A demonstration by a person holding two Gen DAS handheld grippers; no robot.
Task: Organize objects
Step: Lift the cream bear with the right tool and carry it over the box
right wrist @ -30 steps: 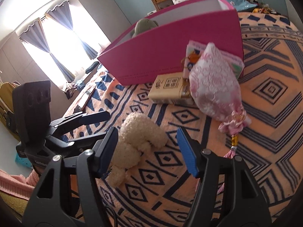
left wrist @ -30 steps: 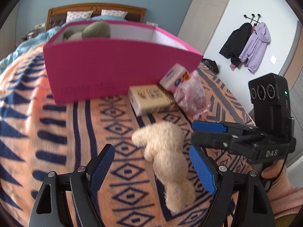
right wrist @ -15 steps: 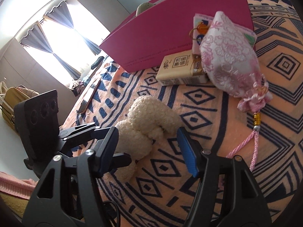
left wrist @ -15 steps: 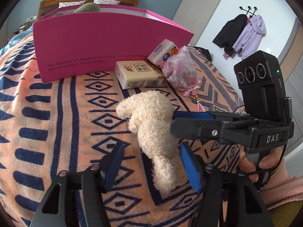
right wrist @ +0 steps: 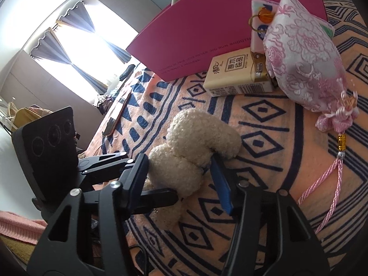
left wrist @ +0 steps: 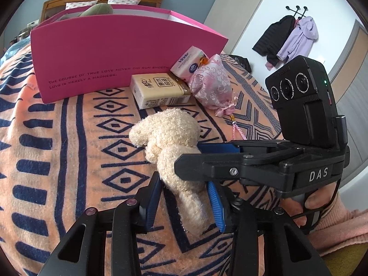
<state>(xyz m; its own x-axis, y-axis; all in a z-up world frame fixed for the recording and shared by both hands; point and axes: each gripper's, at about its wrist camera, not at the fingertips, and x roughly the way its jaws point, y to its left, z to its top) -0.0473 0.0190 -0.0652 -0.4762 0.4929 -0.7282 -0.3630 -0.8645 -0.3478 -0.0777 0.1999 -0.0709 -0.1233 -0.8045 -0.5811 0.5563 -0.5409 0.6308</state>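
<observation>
While a cream plush toy (left wrist: 174,147) lies on the patterned bedspread (left wrist: 69,138), its lower, narrower part is seen from the left wrist view to be clamped between the blue pads of the left gripper (left wrist: 186,204), whose jaws are drawn in tight against the fur on both sides. From the right of that view the right gripper (left wrist: 195,156) is reached across at the toy's middle, one blue pad being pressed against the plush; it is gripped by a hand (left wrist: 315,209) in a pink sleeve. Beyond the toy, a beige tissue pack (left wrist: 158,89), a white tissue pack (left wrist: 189,63) and a pink embroidered pouch (left wrist: 212,87) are gathered just in front of a pink box (left wrist: 115,50), in which an olive soft item (left wrist: 99,9) is held. From the right wrist view, the toy (right wrist: 195,142) is found between the right gripper's (right wrist: 181,179) closing jaws, both fingers being set against the fur at its middle. The left gripper (right wrist: 151,184) is seen at the left, closed on the toy's lower end. The pouch (right wrist: 303,62) and beige pack (right wrist: 237,73) are set beside the box (right wrist: 207,23).
</observation>
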